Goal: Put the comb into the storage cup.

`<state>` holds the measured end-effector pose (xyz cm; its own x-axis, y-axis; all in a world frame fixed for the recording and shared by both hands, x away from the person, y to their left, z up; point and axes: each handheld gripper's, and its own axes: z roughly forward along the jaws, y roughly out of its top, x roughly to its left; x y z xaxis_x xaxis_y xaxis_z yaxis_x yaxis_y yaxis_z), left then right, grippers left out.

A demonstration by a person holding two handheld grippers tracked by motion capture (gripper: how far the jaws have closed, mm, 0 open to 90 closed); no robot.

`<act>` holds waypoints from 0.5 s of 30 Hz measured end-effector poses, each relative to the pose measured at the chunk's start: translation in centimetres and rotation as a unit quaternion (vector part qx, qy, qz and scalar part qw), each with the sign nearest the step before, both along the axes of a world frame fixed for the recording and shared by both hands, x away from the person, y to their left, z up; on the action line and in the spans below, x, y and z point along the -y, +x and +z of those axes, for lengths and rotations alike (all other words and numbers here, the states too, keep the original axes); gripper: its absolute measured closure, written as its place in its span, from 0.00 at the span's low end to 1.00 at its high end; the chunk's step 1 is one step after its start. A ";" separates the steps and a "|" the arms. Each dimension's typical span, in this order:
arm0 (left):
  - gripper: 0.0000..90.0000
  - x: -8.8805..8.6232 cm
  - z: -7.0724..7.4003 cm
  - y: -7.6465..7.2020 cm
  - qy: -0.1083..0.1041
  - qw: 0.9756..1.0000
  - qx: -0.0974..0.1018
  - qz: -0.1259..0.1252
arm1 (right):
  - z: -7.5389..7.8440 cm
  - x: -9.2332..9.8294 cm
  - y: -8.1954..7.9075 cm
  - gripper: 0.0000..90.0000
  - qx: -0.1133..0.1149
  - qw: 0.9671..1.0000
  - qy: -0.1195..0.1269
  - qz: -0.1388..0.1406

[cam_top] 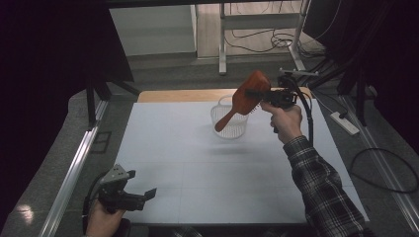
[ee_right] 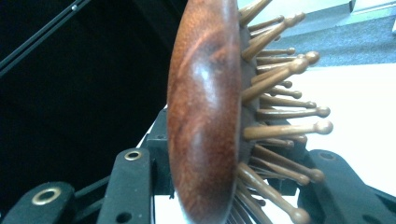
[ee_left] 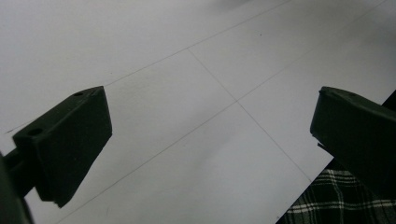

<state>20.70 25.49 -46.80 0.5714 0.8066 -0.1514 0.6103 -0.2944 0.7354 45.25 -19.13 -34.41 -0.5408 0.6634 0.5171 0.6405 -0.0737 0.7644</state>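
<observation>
My right gripper [cam_top: 261, 94] is shut on the head of a reddish-brown wooden hairbrush [cam_top: 243, 98], held in the air over the far middle of the table. The brush handle slants down to the left, above a white mesh basket [cam_top: 229, 128]. In the right gripper view the brush's glossy back [ee_right: 205, 112] stands edge-on between the jaws, its wooden pins pointing right. My left gripper [cam_top: 141, 196] rests low at the near left corner, open, with nothing between its jaws [ee_left: 205, 140].
The white table top [cam_top: 197, 173] has a wooden strip [cam_top: 173, 95] along its far edge. A metal rail [cam_top: 74, 173] runs along the left side. Cables and a power strip [cam_top: 346, 123] lie on the floor at the right.
</observation>
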 end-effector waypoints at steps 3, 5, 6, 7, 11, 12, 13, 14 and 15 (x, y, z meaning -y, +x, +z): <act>0.00 0.1 0.0 0.0 0.007 1.000 -0.001 -0.002 | 0.1 0.1 0.3 0.59 0.000 1.000 -0.001 -0.004; 0.00 0.2 0.0 0.1 0.009 1.000 -0.001 -0.002 | 0.2 0.1 0.6 0.59 0.002 1.000 -0.002 -0.009; 0.00 0.2 0.0 0.1 0.010 1.000 -0.003 -0.002 | 0.3 0.1 0.7 0.59 0.002 1.000 -0.001 -0.010; 0.00 0.3 -0.1 0.1 0.012 1.000 -0.003 -0.003 | 0.4 0.2 1.0 0.59 0.002 1.000 -0.001 -0.014; 0.00 0.2 -0.1 0.1 0.009 1.000 -0.005 -0.004 | 0.5 0.1 1.4 0.59 0.003 1.000 -0.004 -0.020; 0.00 0.2 -0.1 0.1 0.008 1.000 -0.005 -0.005 | 0.5 0.1 1.5 0.59 0.003 1.000 -0.005 -0.022; 0.00 0.2 -0.1 0.1 0.008 1.000 -0.005 -0.005 | 0.6 0.1 1.8 0.59 0.004 1.000 -0.006 -0.024; 0.00 0.2 -0.1 0.1 0.008 1.000 -0.005 -0.005 | 0.6 0.1 1.9 0.59 0.005 1.000 -0.007 -0.027; 0.00 0.2 -0.1 0.1 0.008 1.000 -0.005 -0.005 | 0.6 0.1 1.9 0.59 0.005 1.000 -0.007 -0.027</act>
<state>20.84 25.31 -46.90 0.5778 0.8031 -0.1454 0.6151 -0.3114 0.7243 47.10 -19.20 -33.85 -0.5092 0.6981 0.5033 0.6290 -0.0972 0.7713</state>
